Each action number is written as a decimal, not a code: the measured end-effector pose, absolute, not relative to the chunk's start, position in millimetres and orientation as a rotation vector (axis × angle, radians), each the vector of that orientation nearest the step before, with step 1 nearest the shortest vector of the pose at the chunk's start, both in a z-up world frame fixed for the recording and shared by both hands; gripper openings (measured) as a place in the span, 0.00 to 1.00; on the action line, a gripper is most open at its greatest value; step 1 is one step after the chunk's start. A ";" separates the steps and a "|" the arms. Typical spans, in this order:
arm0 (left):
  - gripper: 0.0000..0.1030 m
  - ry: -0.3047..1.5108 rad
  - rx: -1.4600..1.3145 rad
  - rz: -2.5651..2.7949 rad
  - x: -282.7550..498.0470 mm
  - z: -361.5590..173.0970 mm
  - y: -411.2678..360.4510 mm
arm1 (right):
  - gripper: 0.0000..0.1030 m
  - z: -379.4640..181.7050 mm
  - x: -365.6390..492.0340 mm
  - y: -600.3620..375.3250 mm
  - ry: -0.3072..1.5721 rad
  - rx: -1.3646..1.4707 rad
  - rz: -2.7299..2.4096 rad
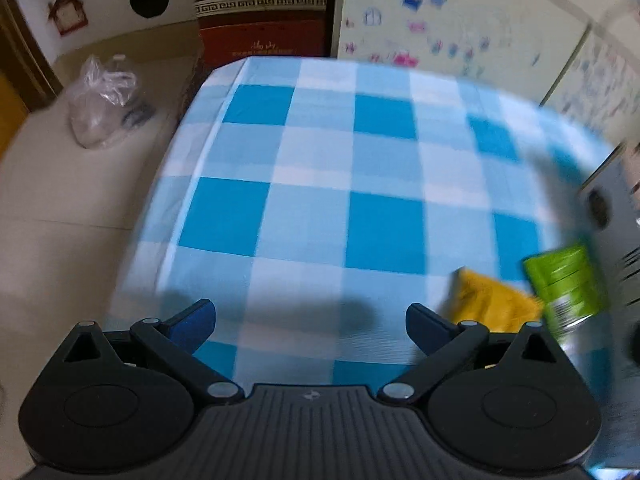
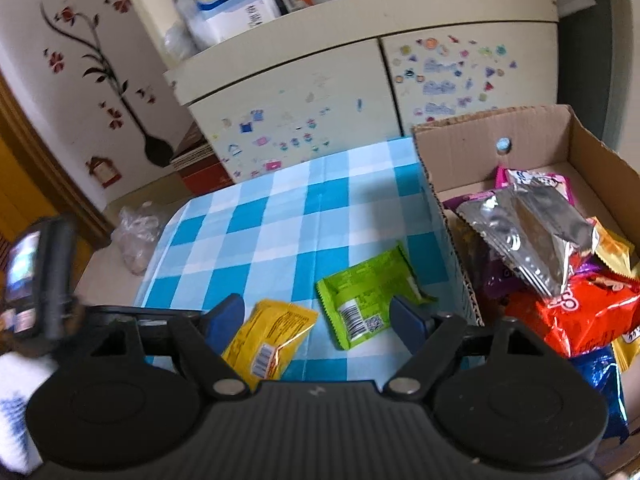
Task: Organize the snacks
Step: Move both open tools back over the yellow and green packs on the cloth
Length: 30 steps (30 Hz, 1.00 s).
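Observation:
A yellow snack packet and a green snack packet lie flat on the blue checked cloth. My right gripper hovers just above them, open, its pads not pressing on either. Right of it stands a cardboard box holding several snacks, with a silver packet and a red-orange packet on top. My left gripper is wide open over bare cloth with nothing between its fingers. The left wrist view is blurred and shows the yellow packet and green packet off to its right.
The cloth's left edge drops to a pale floor where a clear plastic bag lies. A red-brown carton and a sticker-covered cabinet stand behind the table. A blurred dark device with a screen is at the left.

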<state>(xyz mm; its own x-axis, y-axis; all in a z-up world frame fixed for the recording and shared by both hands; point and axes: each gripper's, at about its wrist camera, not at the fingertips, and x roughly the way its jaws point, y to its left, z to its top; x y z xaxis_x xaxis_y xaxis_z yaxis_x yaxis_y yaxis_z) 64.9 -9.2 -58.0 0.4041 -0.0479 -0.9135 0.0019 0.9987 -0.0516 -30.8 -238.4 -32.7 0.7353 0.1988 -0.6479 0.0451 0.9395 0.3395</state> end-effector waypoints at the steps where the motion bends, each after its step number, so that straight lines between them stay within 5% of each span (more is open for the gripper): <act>1: 1.00 1.139 -0.046 -0.056 61.0 -53.7 -11.8 | 0.78 -34.1 -28.9 -237.5 0.735 0.342 0.069; 22: 1.00 1.104 0.103 -0.364 42.9 -79.6 -77.4 | 0.86 -60.8 16.6 -216.3 0.763 0.282 0.033; 30: 1.00 1.130 0.070 -0.162 52.5 -80.9 -42.6 | 0.90 -69.2 26.9 -204.5 0.788 0.235 -0.021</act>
